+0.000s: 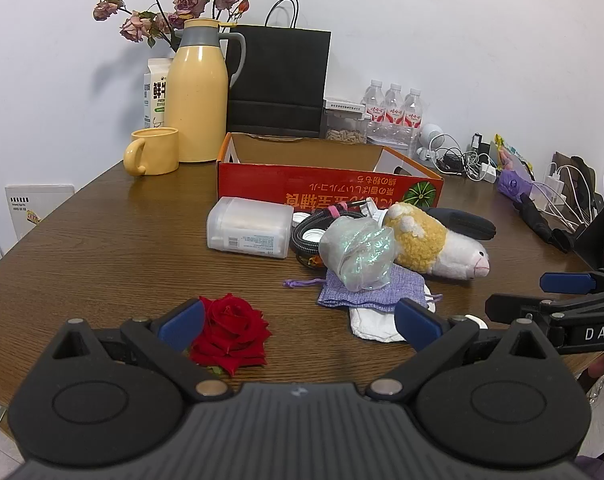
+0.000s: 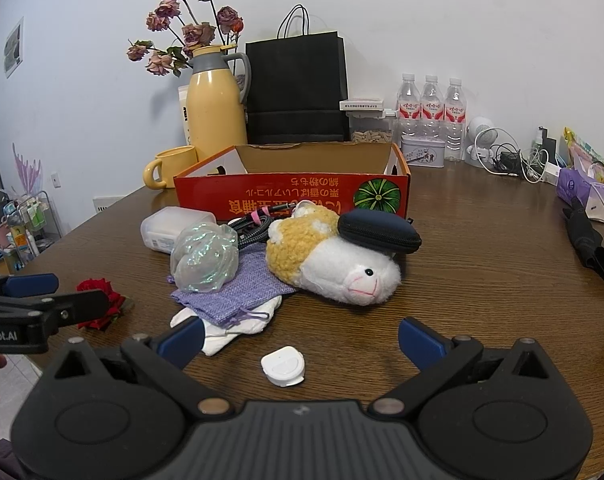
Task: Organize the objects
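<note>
An open red cardboard box (image 1: 326, 188) (image 2: 290, 192) stands mid-table. In front of it lies a pile: a clear plastic container (image 1: 248, 227), a coiled cable (image 1: 308, 226), a crumpled iridescent bag (image 1: 356, 254) (image 2: 204, 258), a purple drawstring pouch (image 1: 366, 292) (image 2: 238, 292), a white cloth (image 1: 372, 326), a yellow and white plush toy (image 1: 434, 244) (image 2: 334, 264) and a dark zip case (image 2: 378, 232). A red rose (image 1: 230, 330) (image 2: 102, 300) lies near my left gripper (image 1: 298, 326), which is open and empty. My right gripper (image 2: 300, 338) is open over a small white cap (image 2: 283, 365).
A yellow thermos (image 1: 198, 92), a yellow mug (image 1: 152, 152), a milk carton, dried roses and a black paper bag (image 1: 278, 80) stand at the back. Water bottles (image 1: 394, 112), chargers and cables (image 1: 462, 160) fill the back right. A black glove (image 2: 590, 240) lies at right.
</note>
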